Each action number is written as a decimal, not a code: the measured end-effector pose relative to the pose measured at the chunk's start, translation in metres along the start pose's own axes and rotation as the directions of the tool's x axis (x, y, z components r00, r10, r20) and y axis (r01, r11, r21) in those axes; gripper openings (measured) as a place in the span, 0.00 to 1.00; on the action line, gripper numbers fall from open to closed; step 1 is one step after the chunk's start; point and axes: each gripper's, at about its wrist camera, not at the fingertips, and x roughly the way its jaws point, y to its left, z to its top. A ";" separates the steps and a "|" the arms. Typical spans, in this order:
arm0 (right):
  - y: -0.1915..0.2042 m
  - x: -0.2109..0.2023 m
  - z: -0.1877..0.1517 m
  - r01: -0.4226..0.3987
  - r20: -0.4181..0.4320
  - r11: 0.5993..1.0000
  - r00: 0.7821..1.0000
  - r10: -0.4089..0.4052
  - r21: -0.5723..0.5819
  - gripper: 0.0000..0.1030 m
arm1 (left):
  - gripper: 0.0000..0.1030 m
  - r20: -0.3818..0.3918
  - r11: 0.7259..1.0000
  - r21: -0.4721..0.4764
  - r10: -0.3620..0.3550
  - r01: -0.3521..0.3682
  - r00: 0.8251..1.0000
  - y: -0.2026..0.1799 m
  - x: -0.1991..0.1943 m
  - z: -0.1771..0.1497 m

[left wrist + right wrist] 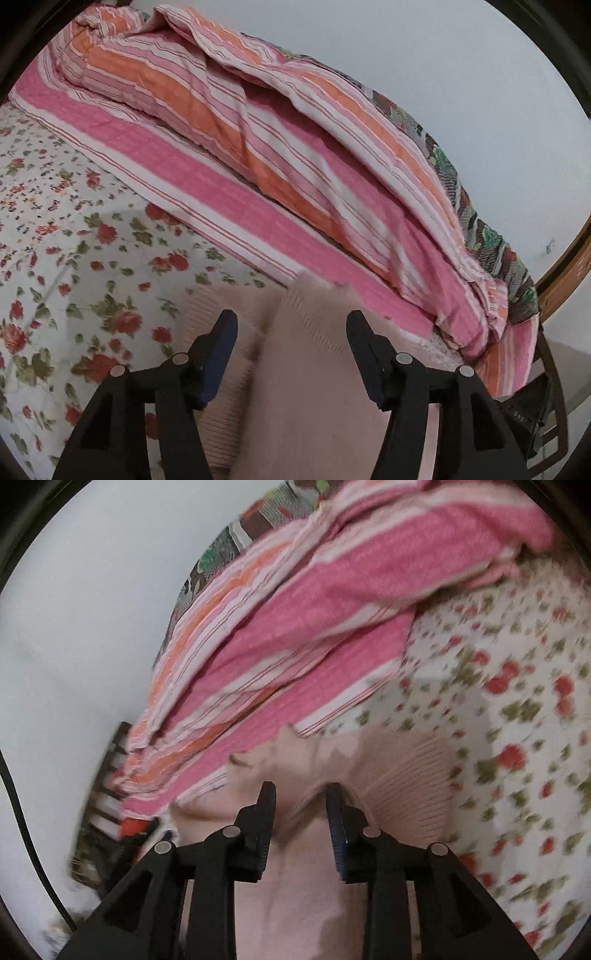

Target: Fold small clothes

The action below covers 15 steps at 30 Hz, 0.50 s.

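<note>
A pale pink knitted garment [306,387] lies on the floral bedsheet [74,266], bunched up between my fingers. My left gripper [291,332] is open, its jaws wide apart on either side of a raised fold of the knit. In the right wrist view the same pink garment [310,878] has a ribbed hem [410,775] on the right. My right gripper [301,794] has its jaws partly apart with cloth between them; the view is blurred and I cannot tell whether they grip it.
A pink, orange and white striped quilt [258,140] is heaped along the far side of the bed, close behind the garment, and shows in the right wrist view [295,627]. A white wall [461,74] and a dark chair [543,398] lie beyond.
</note>
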 end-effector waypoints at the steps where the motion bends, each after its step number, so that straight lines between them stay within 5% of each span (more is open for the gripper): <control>1: 0.000 -0.004 -0.002 0.013 0.007 1.000 1.000 -0.013 -0.016 0.28 | 0.57 -0.014 1.000 -0.004 -0.004 0.004 1.000 0.001 0.002 0.000; 7: 0.009 -0.013 -0.016 0.209 0.065 0.965 0.977 -0.201 -0.159 0.28 | 0.57 -0.015 0.997 0.060 0.046 -0.045 0.999 -0.010 -0.001 -0.011; 15: 0.029 -0.045 -0.044 0.244 0.088 0.933 0.970 -0.228 -0.264 0.33 | 0.58 0.025 0.982 0.140 0.127 -0.129 0.992 -0.017 -0.023 -0.028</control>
